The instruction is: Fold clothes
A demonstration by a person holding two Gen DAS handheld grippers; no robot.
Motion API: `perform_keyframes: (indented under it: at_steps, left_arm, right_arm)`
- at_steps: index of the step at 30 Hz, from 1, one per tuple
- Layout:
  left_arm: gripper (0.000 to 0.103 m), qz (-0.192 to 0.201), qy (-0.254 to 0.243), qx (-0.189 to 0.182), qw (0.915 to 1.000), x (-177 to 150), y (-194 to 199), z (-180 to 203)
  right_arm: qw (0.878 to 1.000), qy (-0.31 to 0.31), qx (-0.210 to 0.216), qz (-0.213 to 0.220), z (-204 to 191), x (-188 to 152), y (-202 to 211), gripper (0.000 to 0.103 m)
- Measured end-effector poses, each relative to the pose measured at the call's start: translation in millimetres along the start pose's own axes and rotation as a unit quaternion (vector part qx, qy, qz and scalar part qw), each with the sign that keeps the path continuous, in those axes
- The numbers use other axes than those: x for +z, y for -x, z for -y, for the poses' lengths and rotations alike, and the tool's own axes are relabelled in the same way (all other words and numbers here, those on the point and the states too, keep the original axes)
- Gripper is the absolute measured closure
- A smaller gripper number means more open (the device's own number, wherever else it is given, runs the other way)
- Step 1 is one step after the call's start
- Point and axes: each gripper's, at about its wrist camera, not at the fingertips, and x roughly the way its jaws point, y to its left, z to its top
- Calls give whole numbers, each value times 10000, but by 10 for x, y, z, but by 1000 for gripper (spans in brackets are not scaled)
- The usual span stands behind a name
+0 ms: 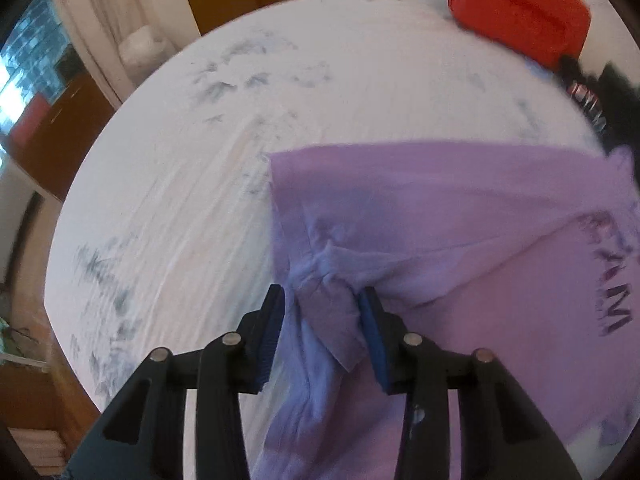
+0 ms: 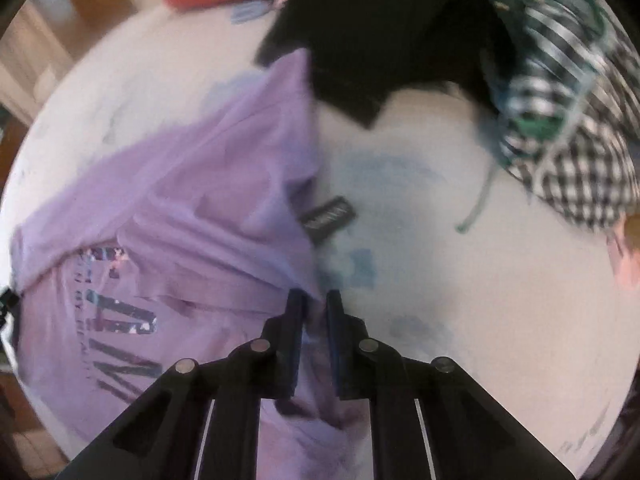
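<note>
A lilac T-shirt (image 1: 460,216) with dark lettering lies on a white bed sheet (image 1: 192,168) with grey-blue prints. My left gripper (image 1: 322,294) is shut on a bunched corner of the shirt, the cloth hanging between its blue pads (image 1: 372,320). In the right wrist view the same shirt (image 2: 180,208) spreads to the left, and my right gripper (image 2: 314,300) is shut on its edge, jaws nearly together. A dark label (image 2: 328,218) shows at the shirt's edge just beyond the fingers.
A red case (image 1: 520,8) sits at the far edge of the bed. A black garment (image 2: 384,40) and a checked garment (image 2: 572,128) lie beyond the shirt at the right. Wooden furniture (image 1: 60,128) stands past the bed's left edge.
</note>
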Motion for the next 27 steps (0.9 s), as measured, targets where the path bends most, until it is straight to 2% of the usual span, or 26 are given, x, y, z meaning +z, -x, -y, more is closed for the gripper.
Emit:
perform_keyframes:
  at_steps: [2,3,4,9,15,17,19,22,27]
  left_arm:
    - [49,161,52,-179,9997,-93,193,-51]
    - [45,199,32,-237,9995,-180,291,-64]
    - [39,215,14,-248,9995,-277,349,-63]
    - [39,279,-71,-300,9991,-762,622,-55]
    - [39,88,-35,-308,9995,-1301,588,-21]
    - [39,63,23,-284,9996,-1360,523,-6]
    - [39,68,59,-302,9995,-1396,471,12]
    - [38,154,86,-302,9994,-1428,433,51]
    - [35,242,208,-290,9991,-1424,401,61]
  right_arm:
    - [9997,-19,145,199,93,-138,195,68]
    - [9992,3,294,279,135,-237,300,62]
    - [9983,45,472,351,173,-362,400,61]
    - [9953,395,750,470,234,-1058,677,61]
    - [9915,655,1052,403,234,-1739,769,61]
    - [9899,768,1138,366,205,-1922,770,57]
    - [9882,890,1203,338,158,-2055,773,48]
    - [9862,1064,1233,296,77,-2213,758,42]
    - [9805,1444,1321,180,-115,-2386,705,40]
